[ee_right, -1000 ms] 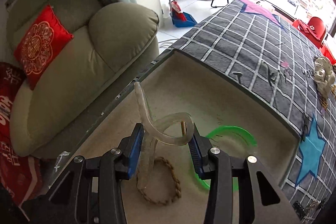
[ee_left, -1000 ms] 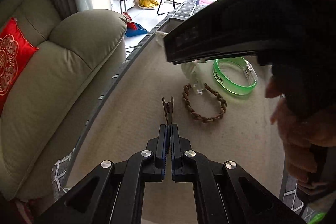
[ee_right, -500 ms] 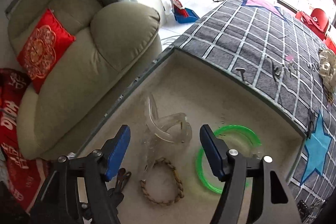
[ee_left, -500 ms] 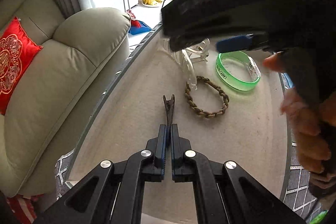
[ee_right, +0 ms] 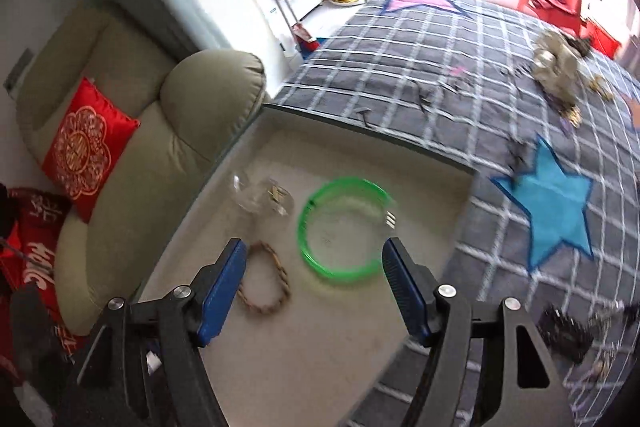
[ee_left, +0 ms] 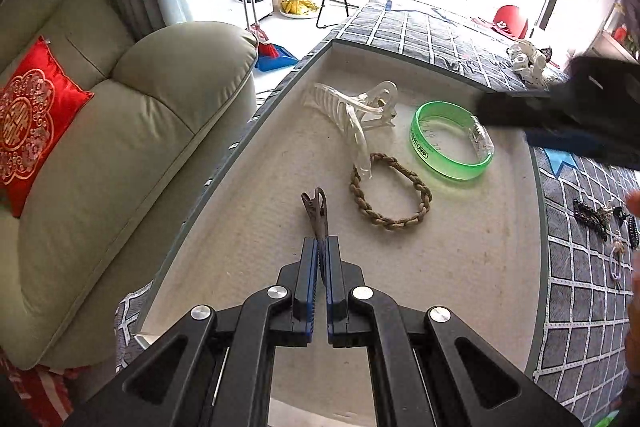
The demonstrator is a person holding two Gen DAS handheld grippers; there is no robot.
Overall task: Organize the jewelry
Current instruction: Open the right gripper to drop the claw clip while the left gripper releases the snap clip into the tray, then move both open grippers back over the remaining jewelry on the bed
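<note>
A beige-lined tray [ee_left: 460, 267] lies on a checked cloth. In it are a clear claw hair clip [ee_left: 356, 115], a braided brown bracelet [ee_left: 390, 195] and a green bangle [ee_left: 450, 141]. My left gripper [ee_left: 321, 247] is shut on a small brown metal hair clip [ee_left: 316, 211] and holds it over the tray's near left part. My right gripper [ee_right: 312, 267] is open and empty, raised above the tray; the clear clip [ee_right: 262, 197], bracelet [ee_right: 264, 285] and bangle [ee_right: 342, 227] show below it.
Dark hair clips and small pieces [ee_left: 600, 219] lie on the checked cloth [ee_right: 440, 67] right of the tray, with more jewelry [ee_right: 560, 75] farther back. A beige sofa [ee_left: 100, 147] with a red cushion [ee_left: 28, 119] stands left of the tray.
My right gripper opened, left the clear claw clip in the tray's far corner, then rose and drew back to the right. My left gripper stayed shut on the brown clip.
</note>
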